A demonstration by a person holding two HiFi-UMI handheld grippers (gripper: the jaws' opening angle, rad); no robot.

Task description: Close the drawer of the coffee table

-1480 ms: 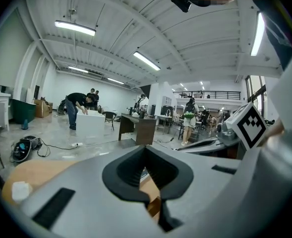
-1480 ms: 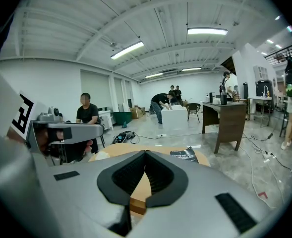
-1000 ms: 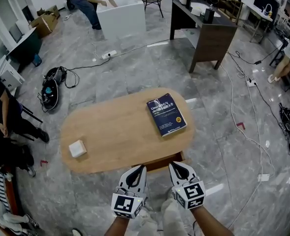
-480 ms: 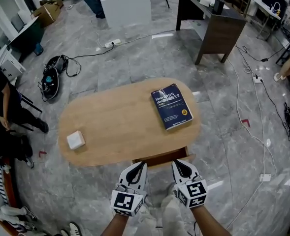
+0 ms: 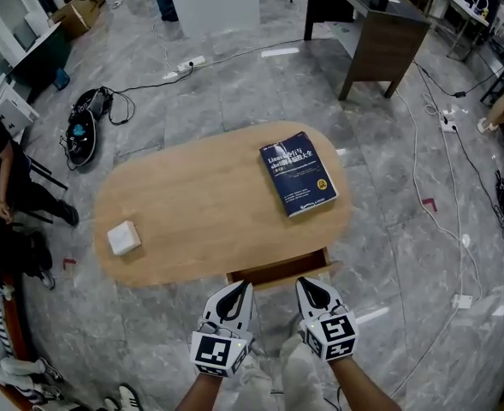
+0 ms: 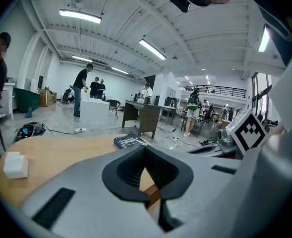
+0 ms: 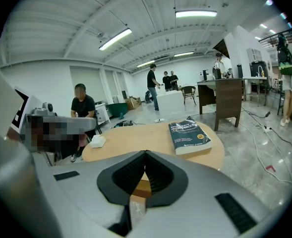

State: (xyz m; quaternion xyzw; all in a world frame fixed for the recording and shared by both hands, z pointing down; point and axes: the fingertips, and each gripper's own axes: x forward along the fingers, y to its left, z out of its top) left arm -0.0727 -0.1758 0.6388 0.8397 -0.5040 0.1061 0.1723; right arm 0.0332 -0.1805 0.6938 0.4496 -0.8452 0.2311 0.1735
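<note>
The oval wooden coffee table (image 5: 200,221) has its drawer (image 5: 277,272) standing a little way out of the near edge. My left gripper (image 5: 242,288) and right gripper (image 5: 306,285) are side by side just in front of the drawer front, both shut and holding nothing. In the left gripper view the left gripper (image 6: 146,150) has its jaws meeting at the tips, and the drawer's brown edge (image 6: 153,195) shows through the gap below. The right gripper (image 7: 146,155) looks the same in the right gripper view, with the drawer (image 7: 139,187) just behind its jaws.
A blue book (image 5: 299,175) lies on the table's right part and a small white box (image 5: 123,238) on its left. A person (image 5: 3,191) sits at the left. A dark desk (image 5: 380,37) stands behind, with cables (image 5: 444,221) on the floor to the right.
The head view has tilted, so the table sits slightly higher in view. Both grippers stay shut, side by side in front of the drawer, which still stands out.
</note>
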